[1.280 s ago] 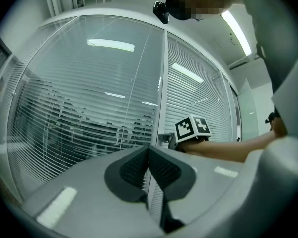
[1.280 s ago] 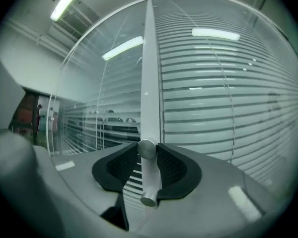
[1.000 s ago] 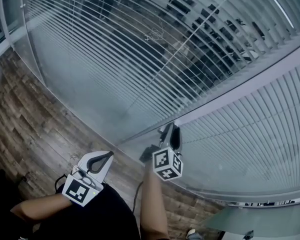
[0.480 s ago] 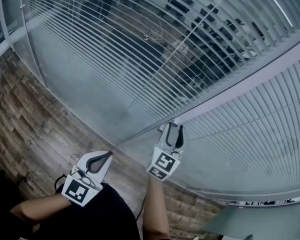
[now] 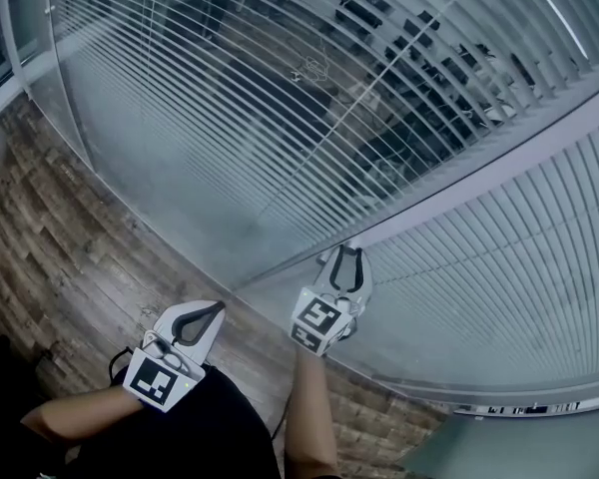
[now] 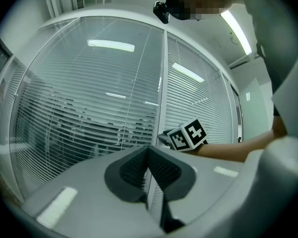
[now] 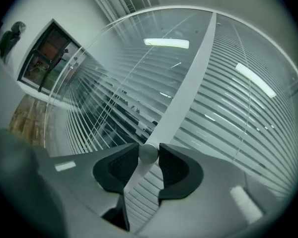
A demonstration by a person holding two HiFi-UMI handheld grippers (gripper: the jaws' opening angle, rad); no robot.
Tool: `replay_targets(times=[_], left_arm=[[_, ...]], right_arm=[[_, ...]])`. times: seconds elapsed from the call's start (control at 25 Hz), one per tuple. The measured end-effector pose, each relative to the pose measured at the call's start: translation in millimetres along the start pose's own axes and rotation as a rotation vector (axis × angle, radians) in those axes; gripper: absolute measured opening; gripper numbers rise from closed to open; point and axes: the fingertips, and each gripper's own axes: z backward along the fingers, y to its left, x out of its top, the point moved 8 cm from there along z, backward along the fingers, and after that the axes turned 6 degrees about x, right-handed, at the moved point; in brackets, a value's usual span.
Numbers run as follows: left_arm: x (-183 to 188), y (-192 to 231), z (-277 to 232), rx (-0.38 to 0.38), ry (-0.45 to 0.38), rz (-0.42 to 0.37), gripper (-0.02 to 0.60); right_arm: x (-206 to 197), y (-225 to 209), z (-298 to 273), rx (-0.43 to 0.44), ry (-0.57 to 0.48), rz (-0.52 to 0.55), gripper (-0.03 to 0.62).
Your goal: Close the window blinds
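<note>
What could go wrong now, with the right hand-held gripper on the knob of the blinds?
The knob is small, round and smooth; the right hand-held gripper, whose jaws have just been closing on it, may slip off when it turns.
The blinds still stand open; turning the wrong way would keep them open.

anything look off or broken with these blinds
Nothing looks broken or askew. The only mismatch: the left blinds have open slats you can see through, while the right blinds are shut flat.
</note>
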Motion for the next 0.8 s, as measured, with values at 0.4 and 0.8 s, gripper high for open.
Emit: replay_targets(times=[0.4, 0.8], left_arm=[[-0.9, -0.1, 1.3, 0.004, 0.007, -0.005, 0.002], [0.6, -1.5, 1.1, 0.003, 0.002, 0.007, 0.002]], right_arm=[[-6.2, -11.0, 1.1, 0.027, -0.077, -0.373, 0.127], [-13.2, -22.6, 0.3, 0.076, -0.131, -0.846, 0.127]])
